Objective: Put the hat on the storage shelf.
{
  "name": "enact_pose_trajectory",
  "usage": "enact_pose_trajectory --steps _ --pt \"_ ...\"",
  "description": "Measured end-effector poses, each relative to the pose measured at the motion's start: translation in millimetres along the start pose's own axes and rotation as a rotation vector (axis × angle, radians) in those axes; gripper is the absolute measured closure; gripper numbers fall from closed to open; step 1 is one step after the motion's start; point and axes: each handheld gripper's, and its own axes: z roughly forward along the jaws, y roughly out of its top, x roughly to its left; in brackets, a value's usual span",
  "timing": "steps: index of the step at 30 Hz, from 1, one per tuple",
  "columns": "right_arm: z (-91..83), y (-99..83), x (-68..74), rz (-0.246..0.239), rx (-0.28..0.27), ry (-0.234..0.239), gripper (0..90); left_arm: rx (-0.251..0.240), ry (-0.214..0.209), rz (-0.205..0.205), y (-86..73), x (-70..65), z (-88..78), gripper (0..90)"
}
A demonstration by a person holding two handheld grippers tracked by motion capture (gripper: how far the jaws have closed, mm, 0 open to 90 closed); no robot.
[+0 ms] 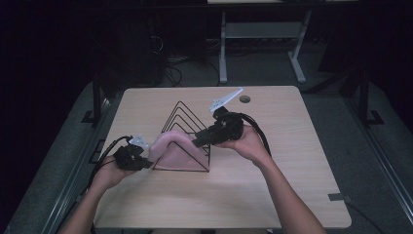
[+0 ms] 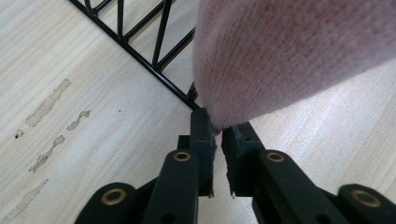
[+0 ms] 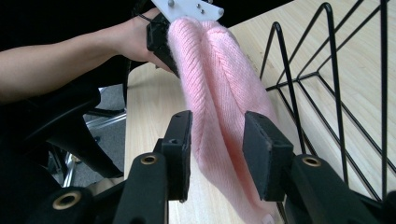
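I cannot see the pink knit cloth (image 2: 299,56) whole: upper and right frame edges crop it, hiding part of the wire rack (image 2: 140,42).

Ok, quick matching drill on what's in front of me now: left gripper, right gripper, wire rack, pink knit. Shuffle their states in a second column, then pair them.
Things:
1. left gripper
2. right gripper
3. wire rack
4. pink knit

States:
A. draped over the front of the rack, stretched between both grippers
B. jaws apart, one on each side of the knit
C. stands on the table, black triangular frames
D. pinched shut on the edge of the knit

Pairs: 1-D, 2-B, 3-C, 4-A
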Motion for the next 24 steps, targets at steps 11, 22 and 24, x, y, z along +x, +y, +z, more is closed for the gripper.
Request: enact_pose_trajectory --steps 11,22,24 --pt "-11.3 -10.3 0.9 0.017 -0.007 -0.014 61.6 -0.004 -0.001 0.002 -0.7 -2.0 -2.3 71.3" --pt "-28.1 -24.4 -3.7 0.046 -0.023 -0.053 54.5 -0.029 0.011 -0.028 -8.3 -0.8 -9.9 65.7" --pt "-30.3 -27.0 -4.6 0.05 -0.023 -0.063 53.7 -0.031 0.009 -0.027 -9.0 -1.0 -10.7 65.5"
